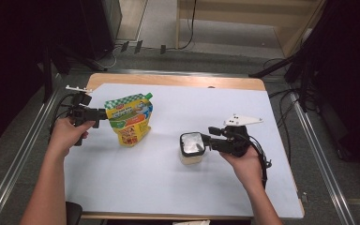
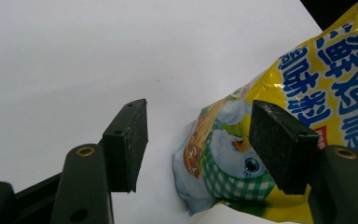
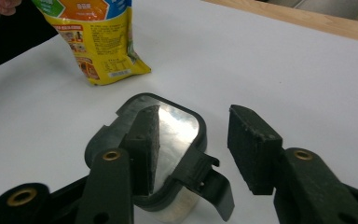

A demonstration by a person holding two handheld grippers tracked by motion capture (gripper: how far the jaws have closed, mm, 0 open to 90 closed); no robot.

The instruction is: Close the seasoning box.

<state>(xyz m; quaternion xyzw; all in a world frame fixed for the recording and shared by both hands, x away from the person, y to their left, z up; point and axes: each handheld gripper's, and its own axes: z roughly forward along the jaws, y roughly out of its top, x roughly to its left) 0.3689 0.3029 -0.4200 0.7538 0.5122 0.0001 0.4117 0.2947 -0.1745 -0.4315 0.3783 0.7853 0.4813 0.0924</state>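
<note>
Pouch: yellow stand-up pouch (image 1: pixel 130 121) w/ green-check top and corner spout, upright on the tabletop (image 1: pixel 168 187), left-centre; contents can't tell, it's sealed foil.
Jar: small clear jar (image 1: pixel 191 157) w/ black flip lid (image 1: pixel 191 143), mid-tabletop, well apart from pouch; pale stuff shows through the wall in high view, what it is can't tell. Lid's shiny top panel faces up; its tab (image 3: pixel 214 184) sticks out toward the right gripper.
Left gripper: left gripper (image 1: pixel 104 114) level, at pouch's upper left edge. In left gripper view jaws stand apart; pouch (image 2: pixel 279 126) lies beyond and partly behind the right-hand pad, no squeeze visible – released.
Right gripper: right gripper (image 1: pixel 205 139) level, at jar lid's right side. In right gripper view jaws apart, one pad over the lid (image 3: pixel 168 135), other pad clear of it – released, not pinching.
Edges: pouch near the tabletop's left edge, wood strip (image 1: pixel 178 80) bare at far edge. Jar has white surface on all sides.
Open room: wide bare stretch between pouch and jar, more toward near edge and far right corner.
</note>
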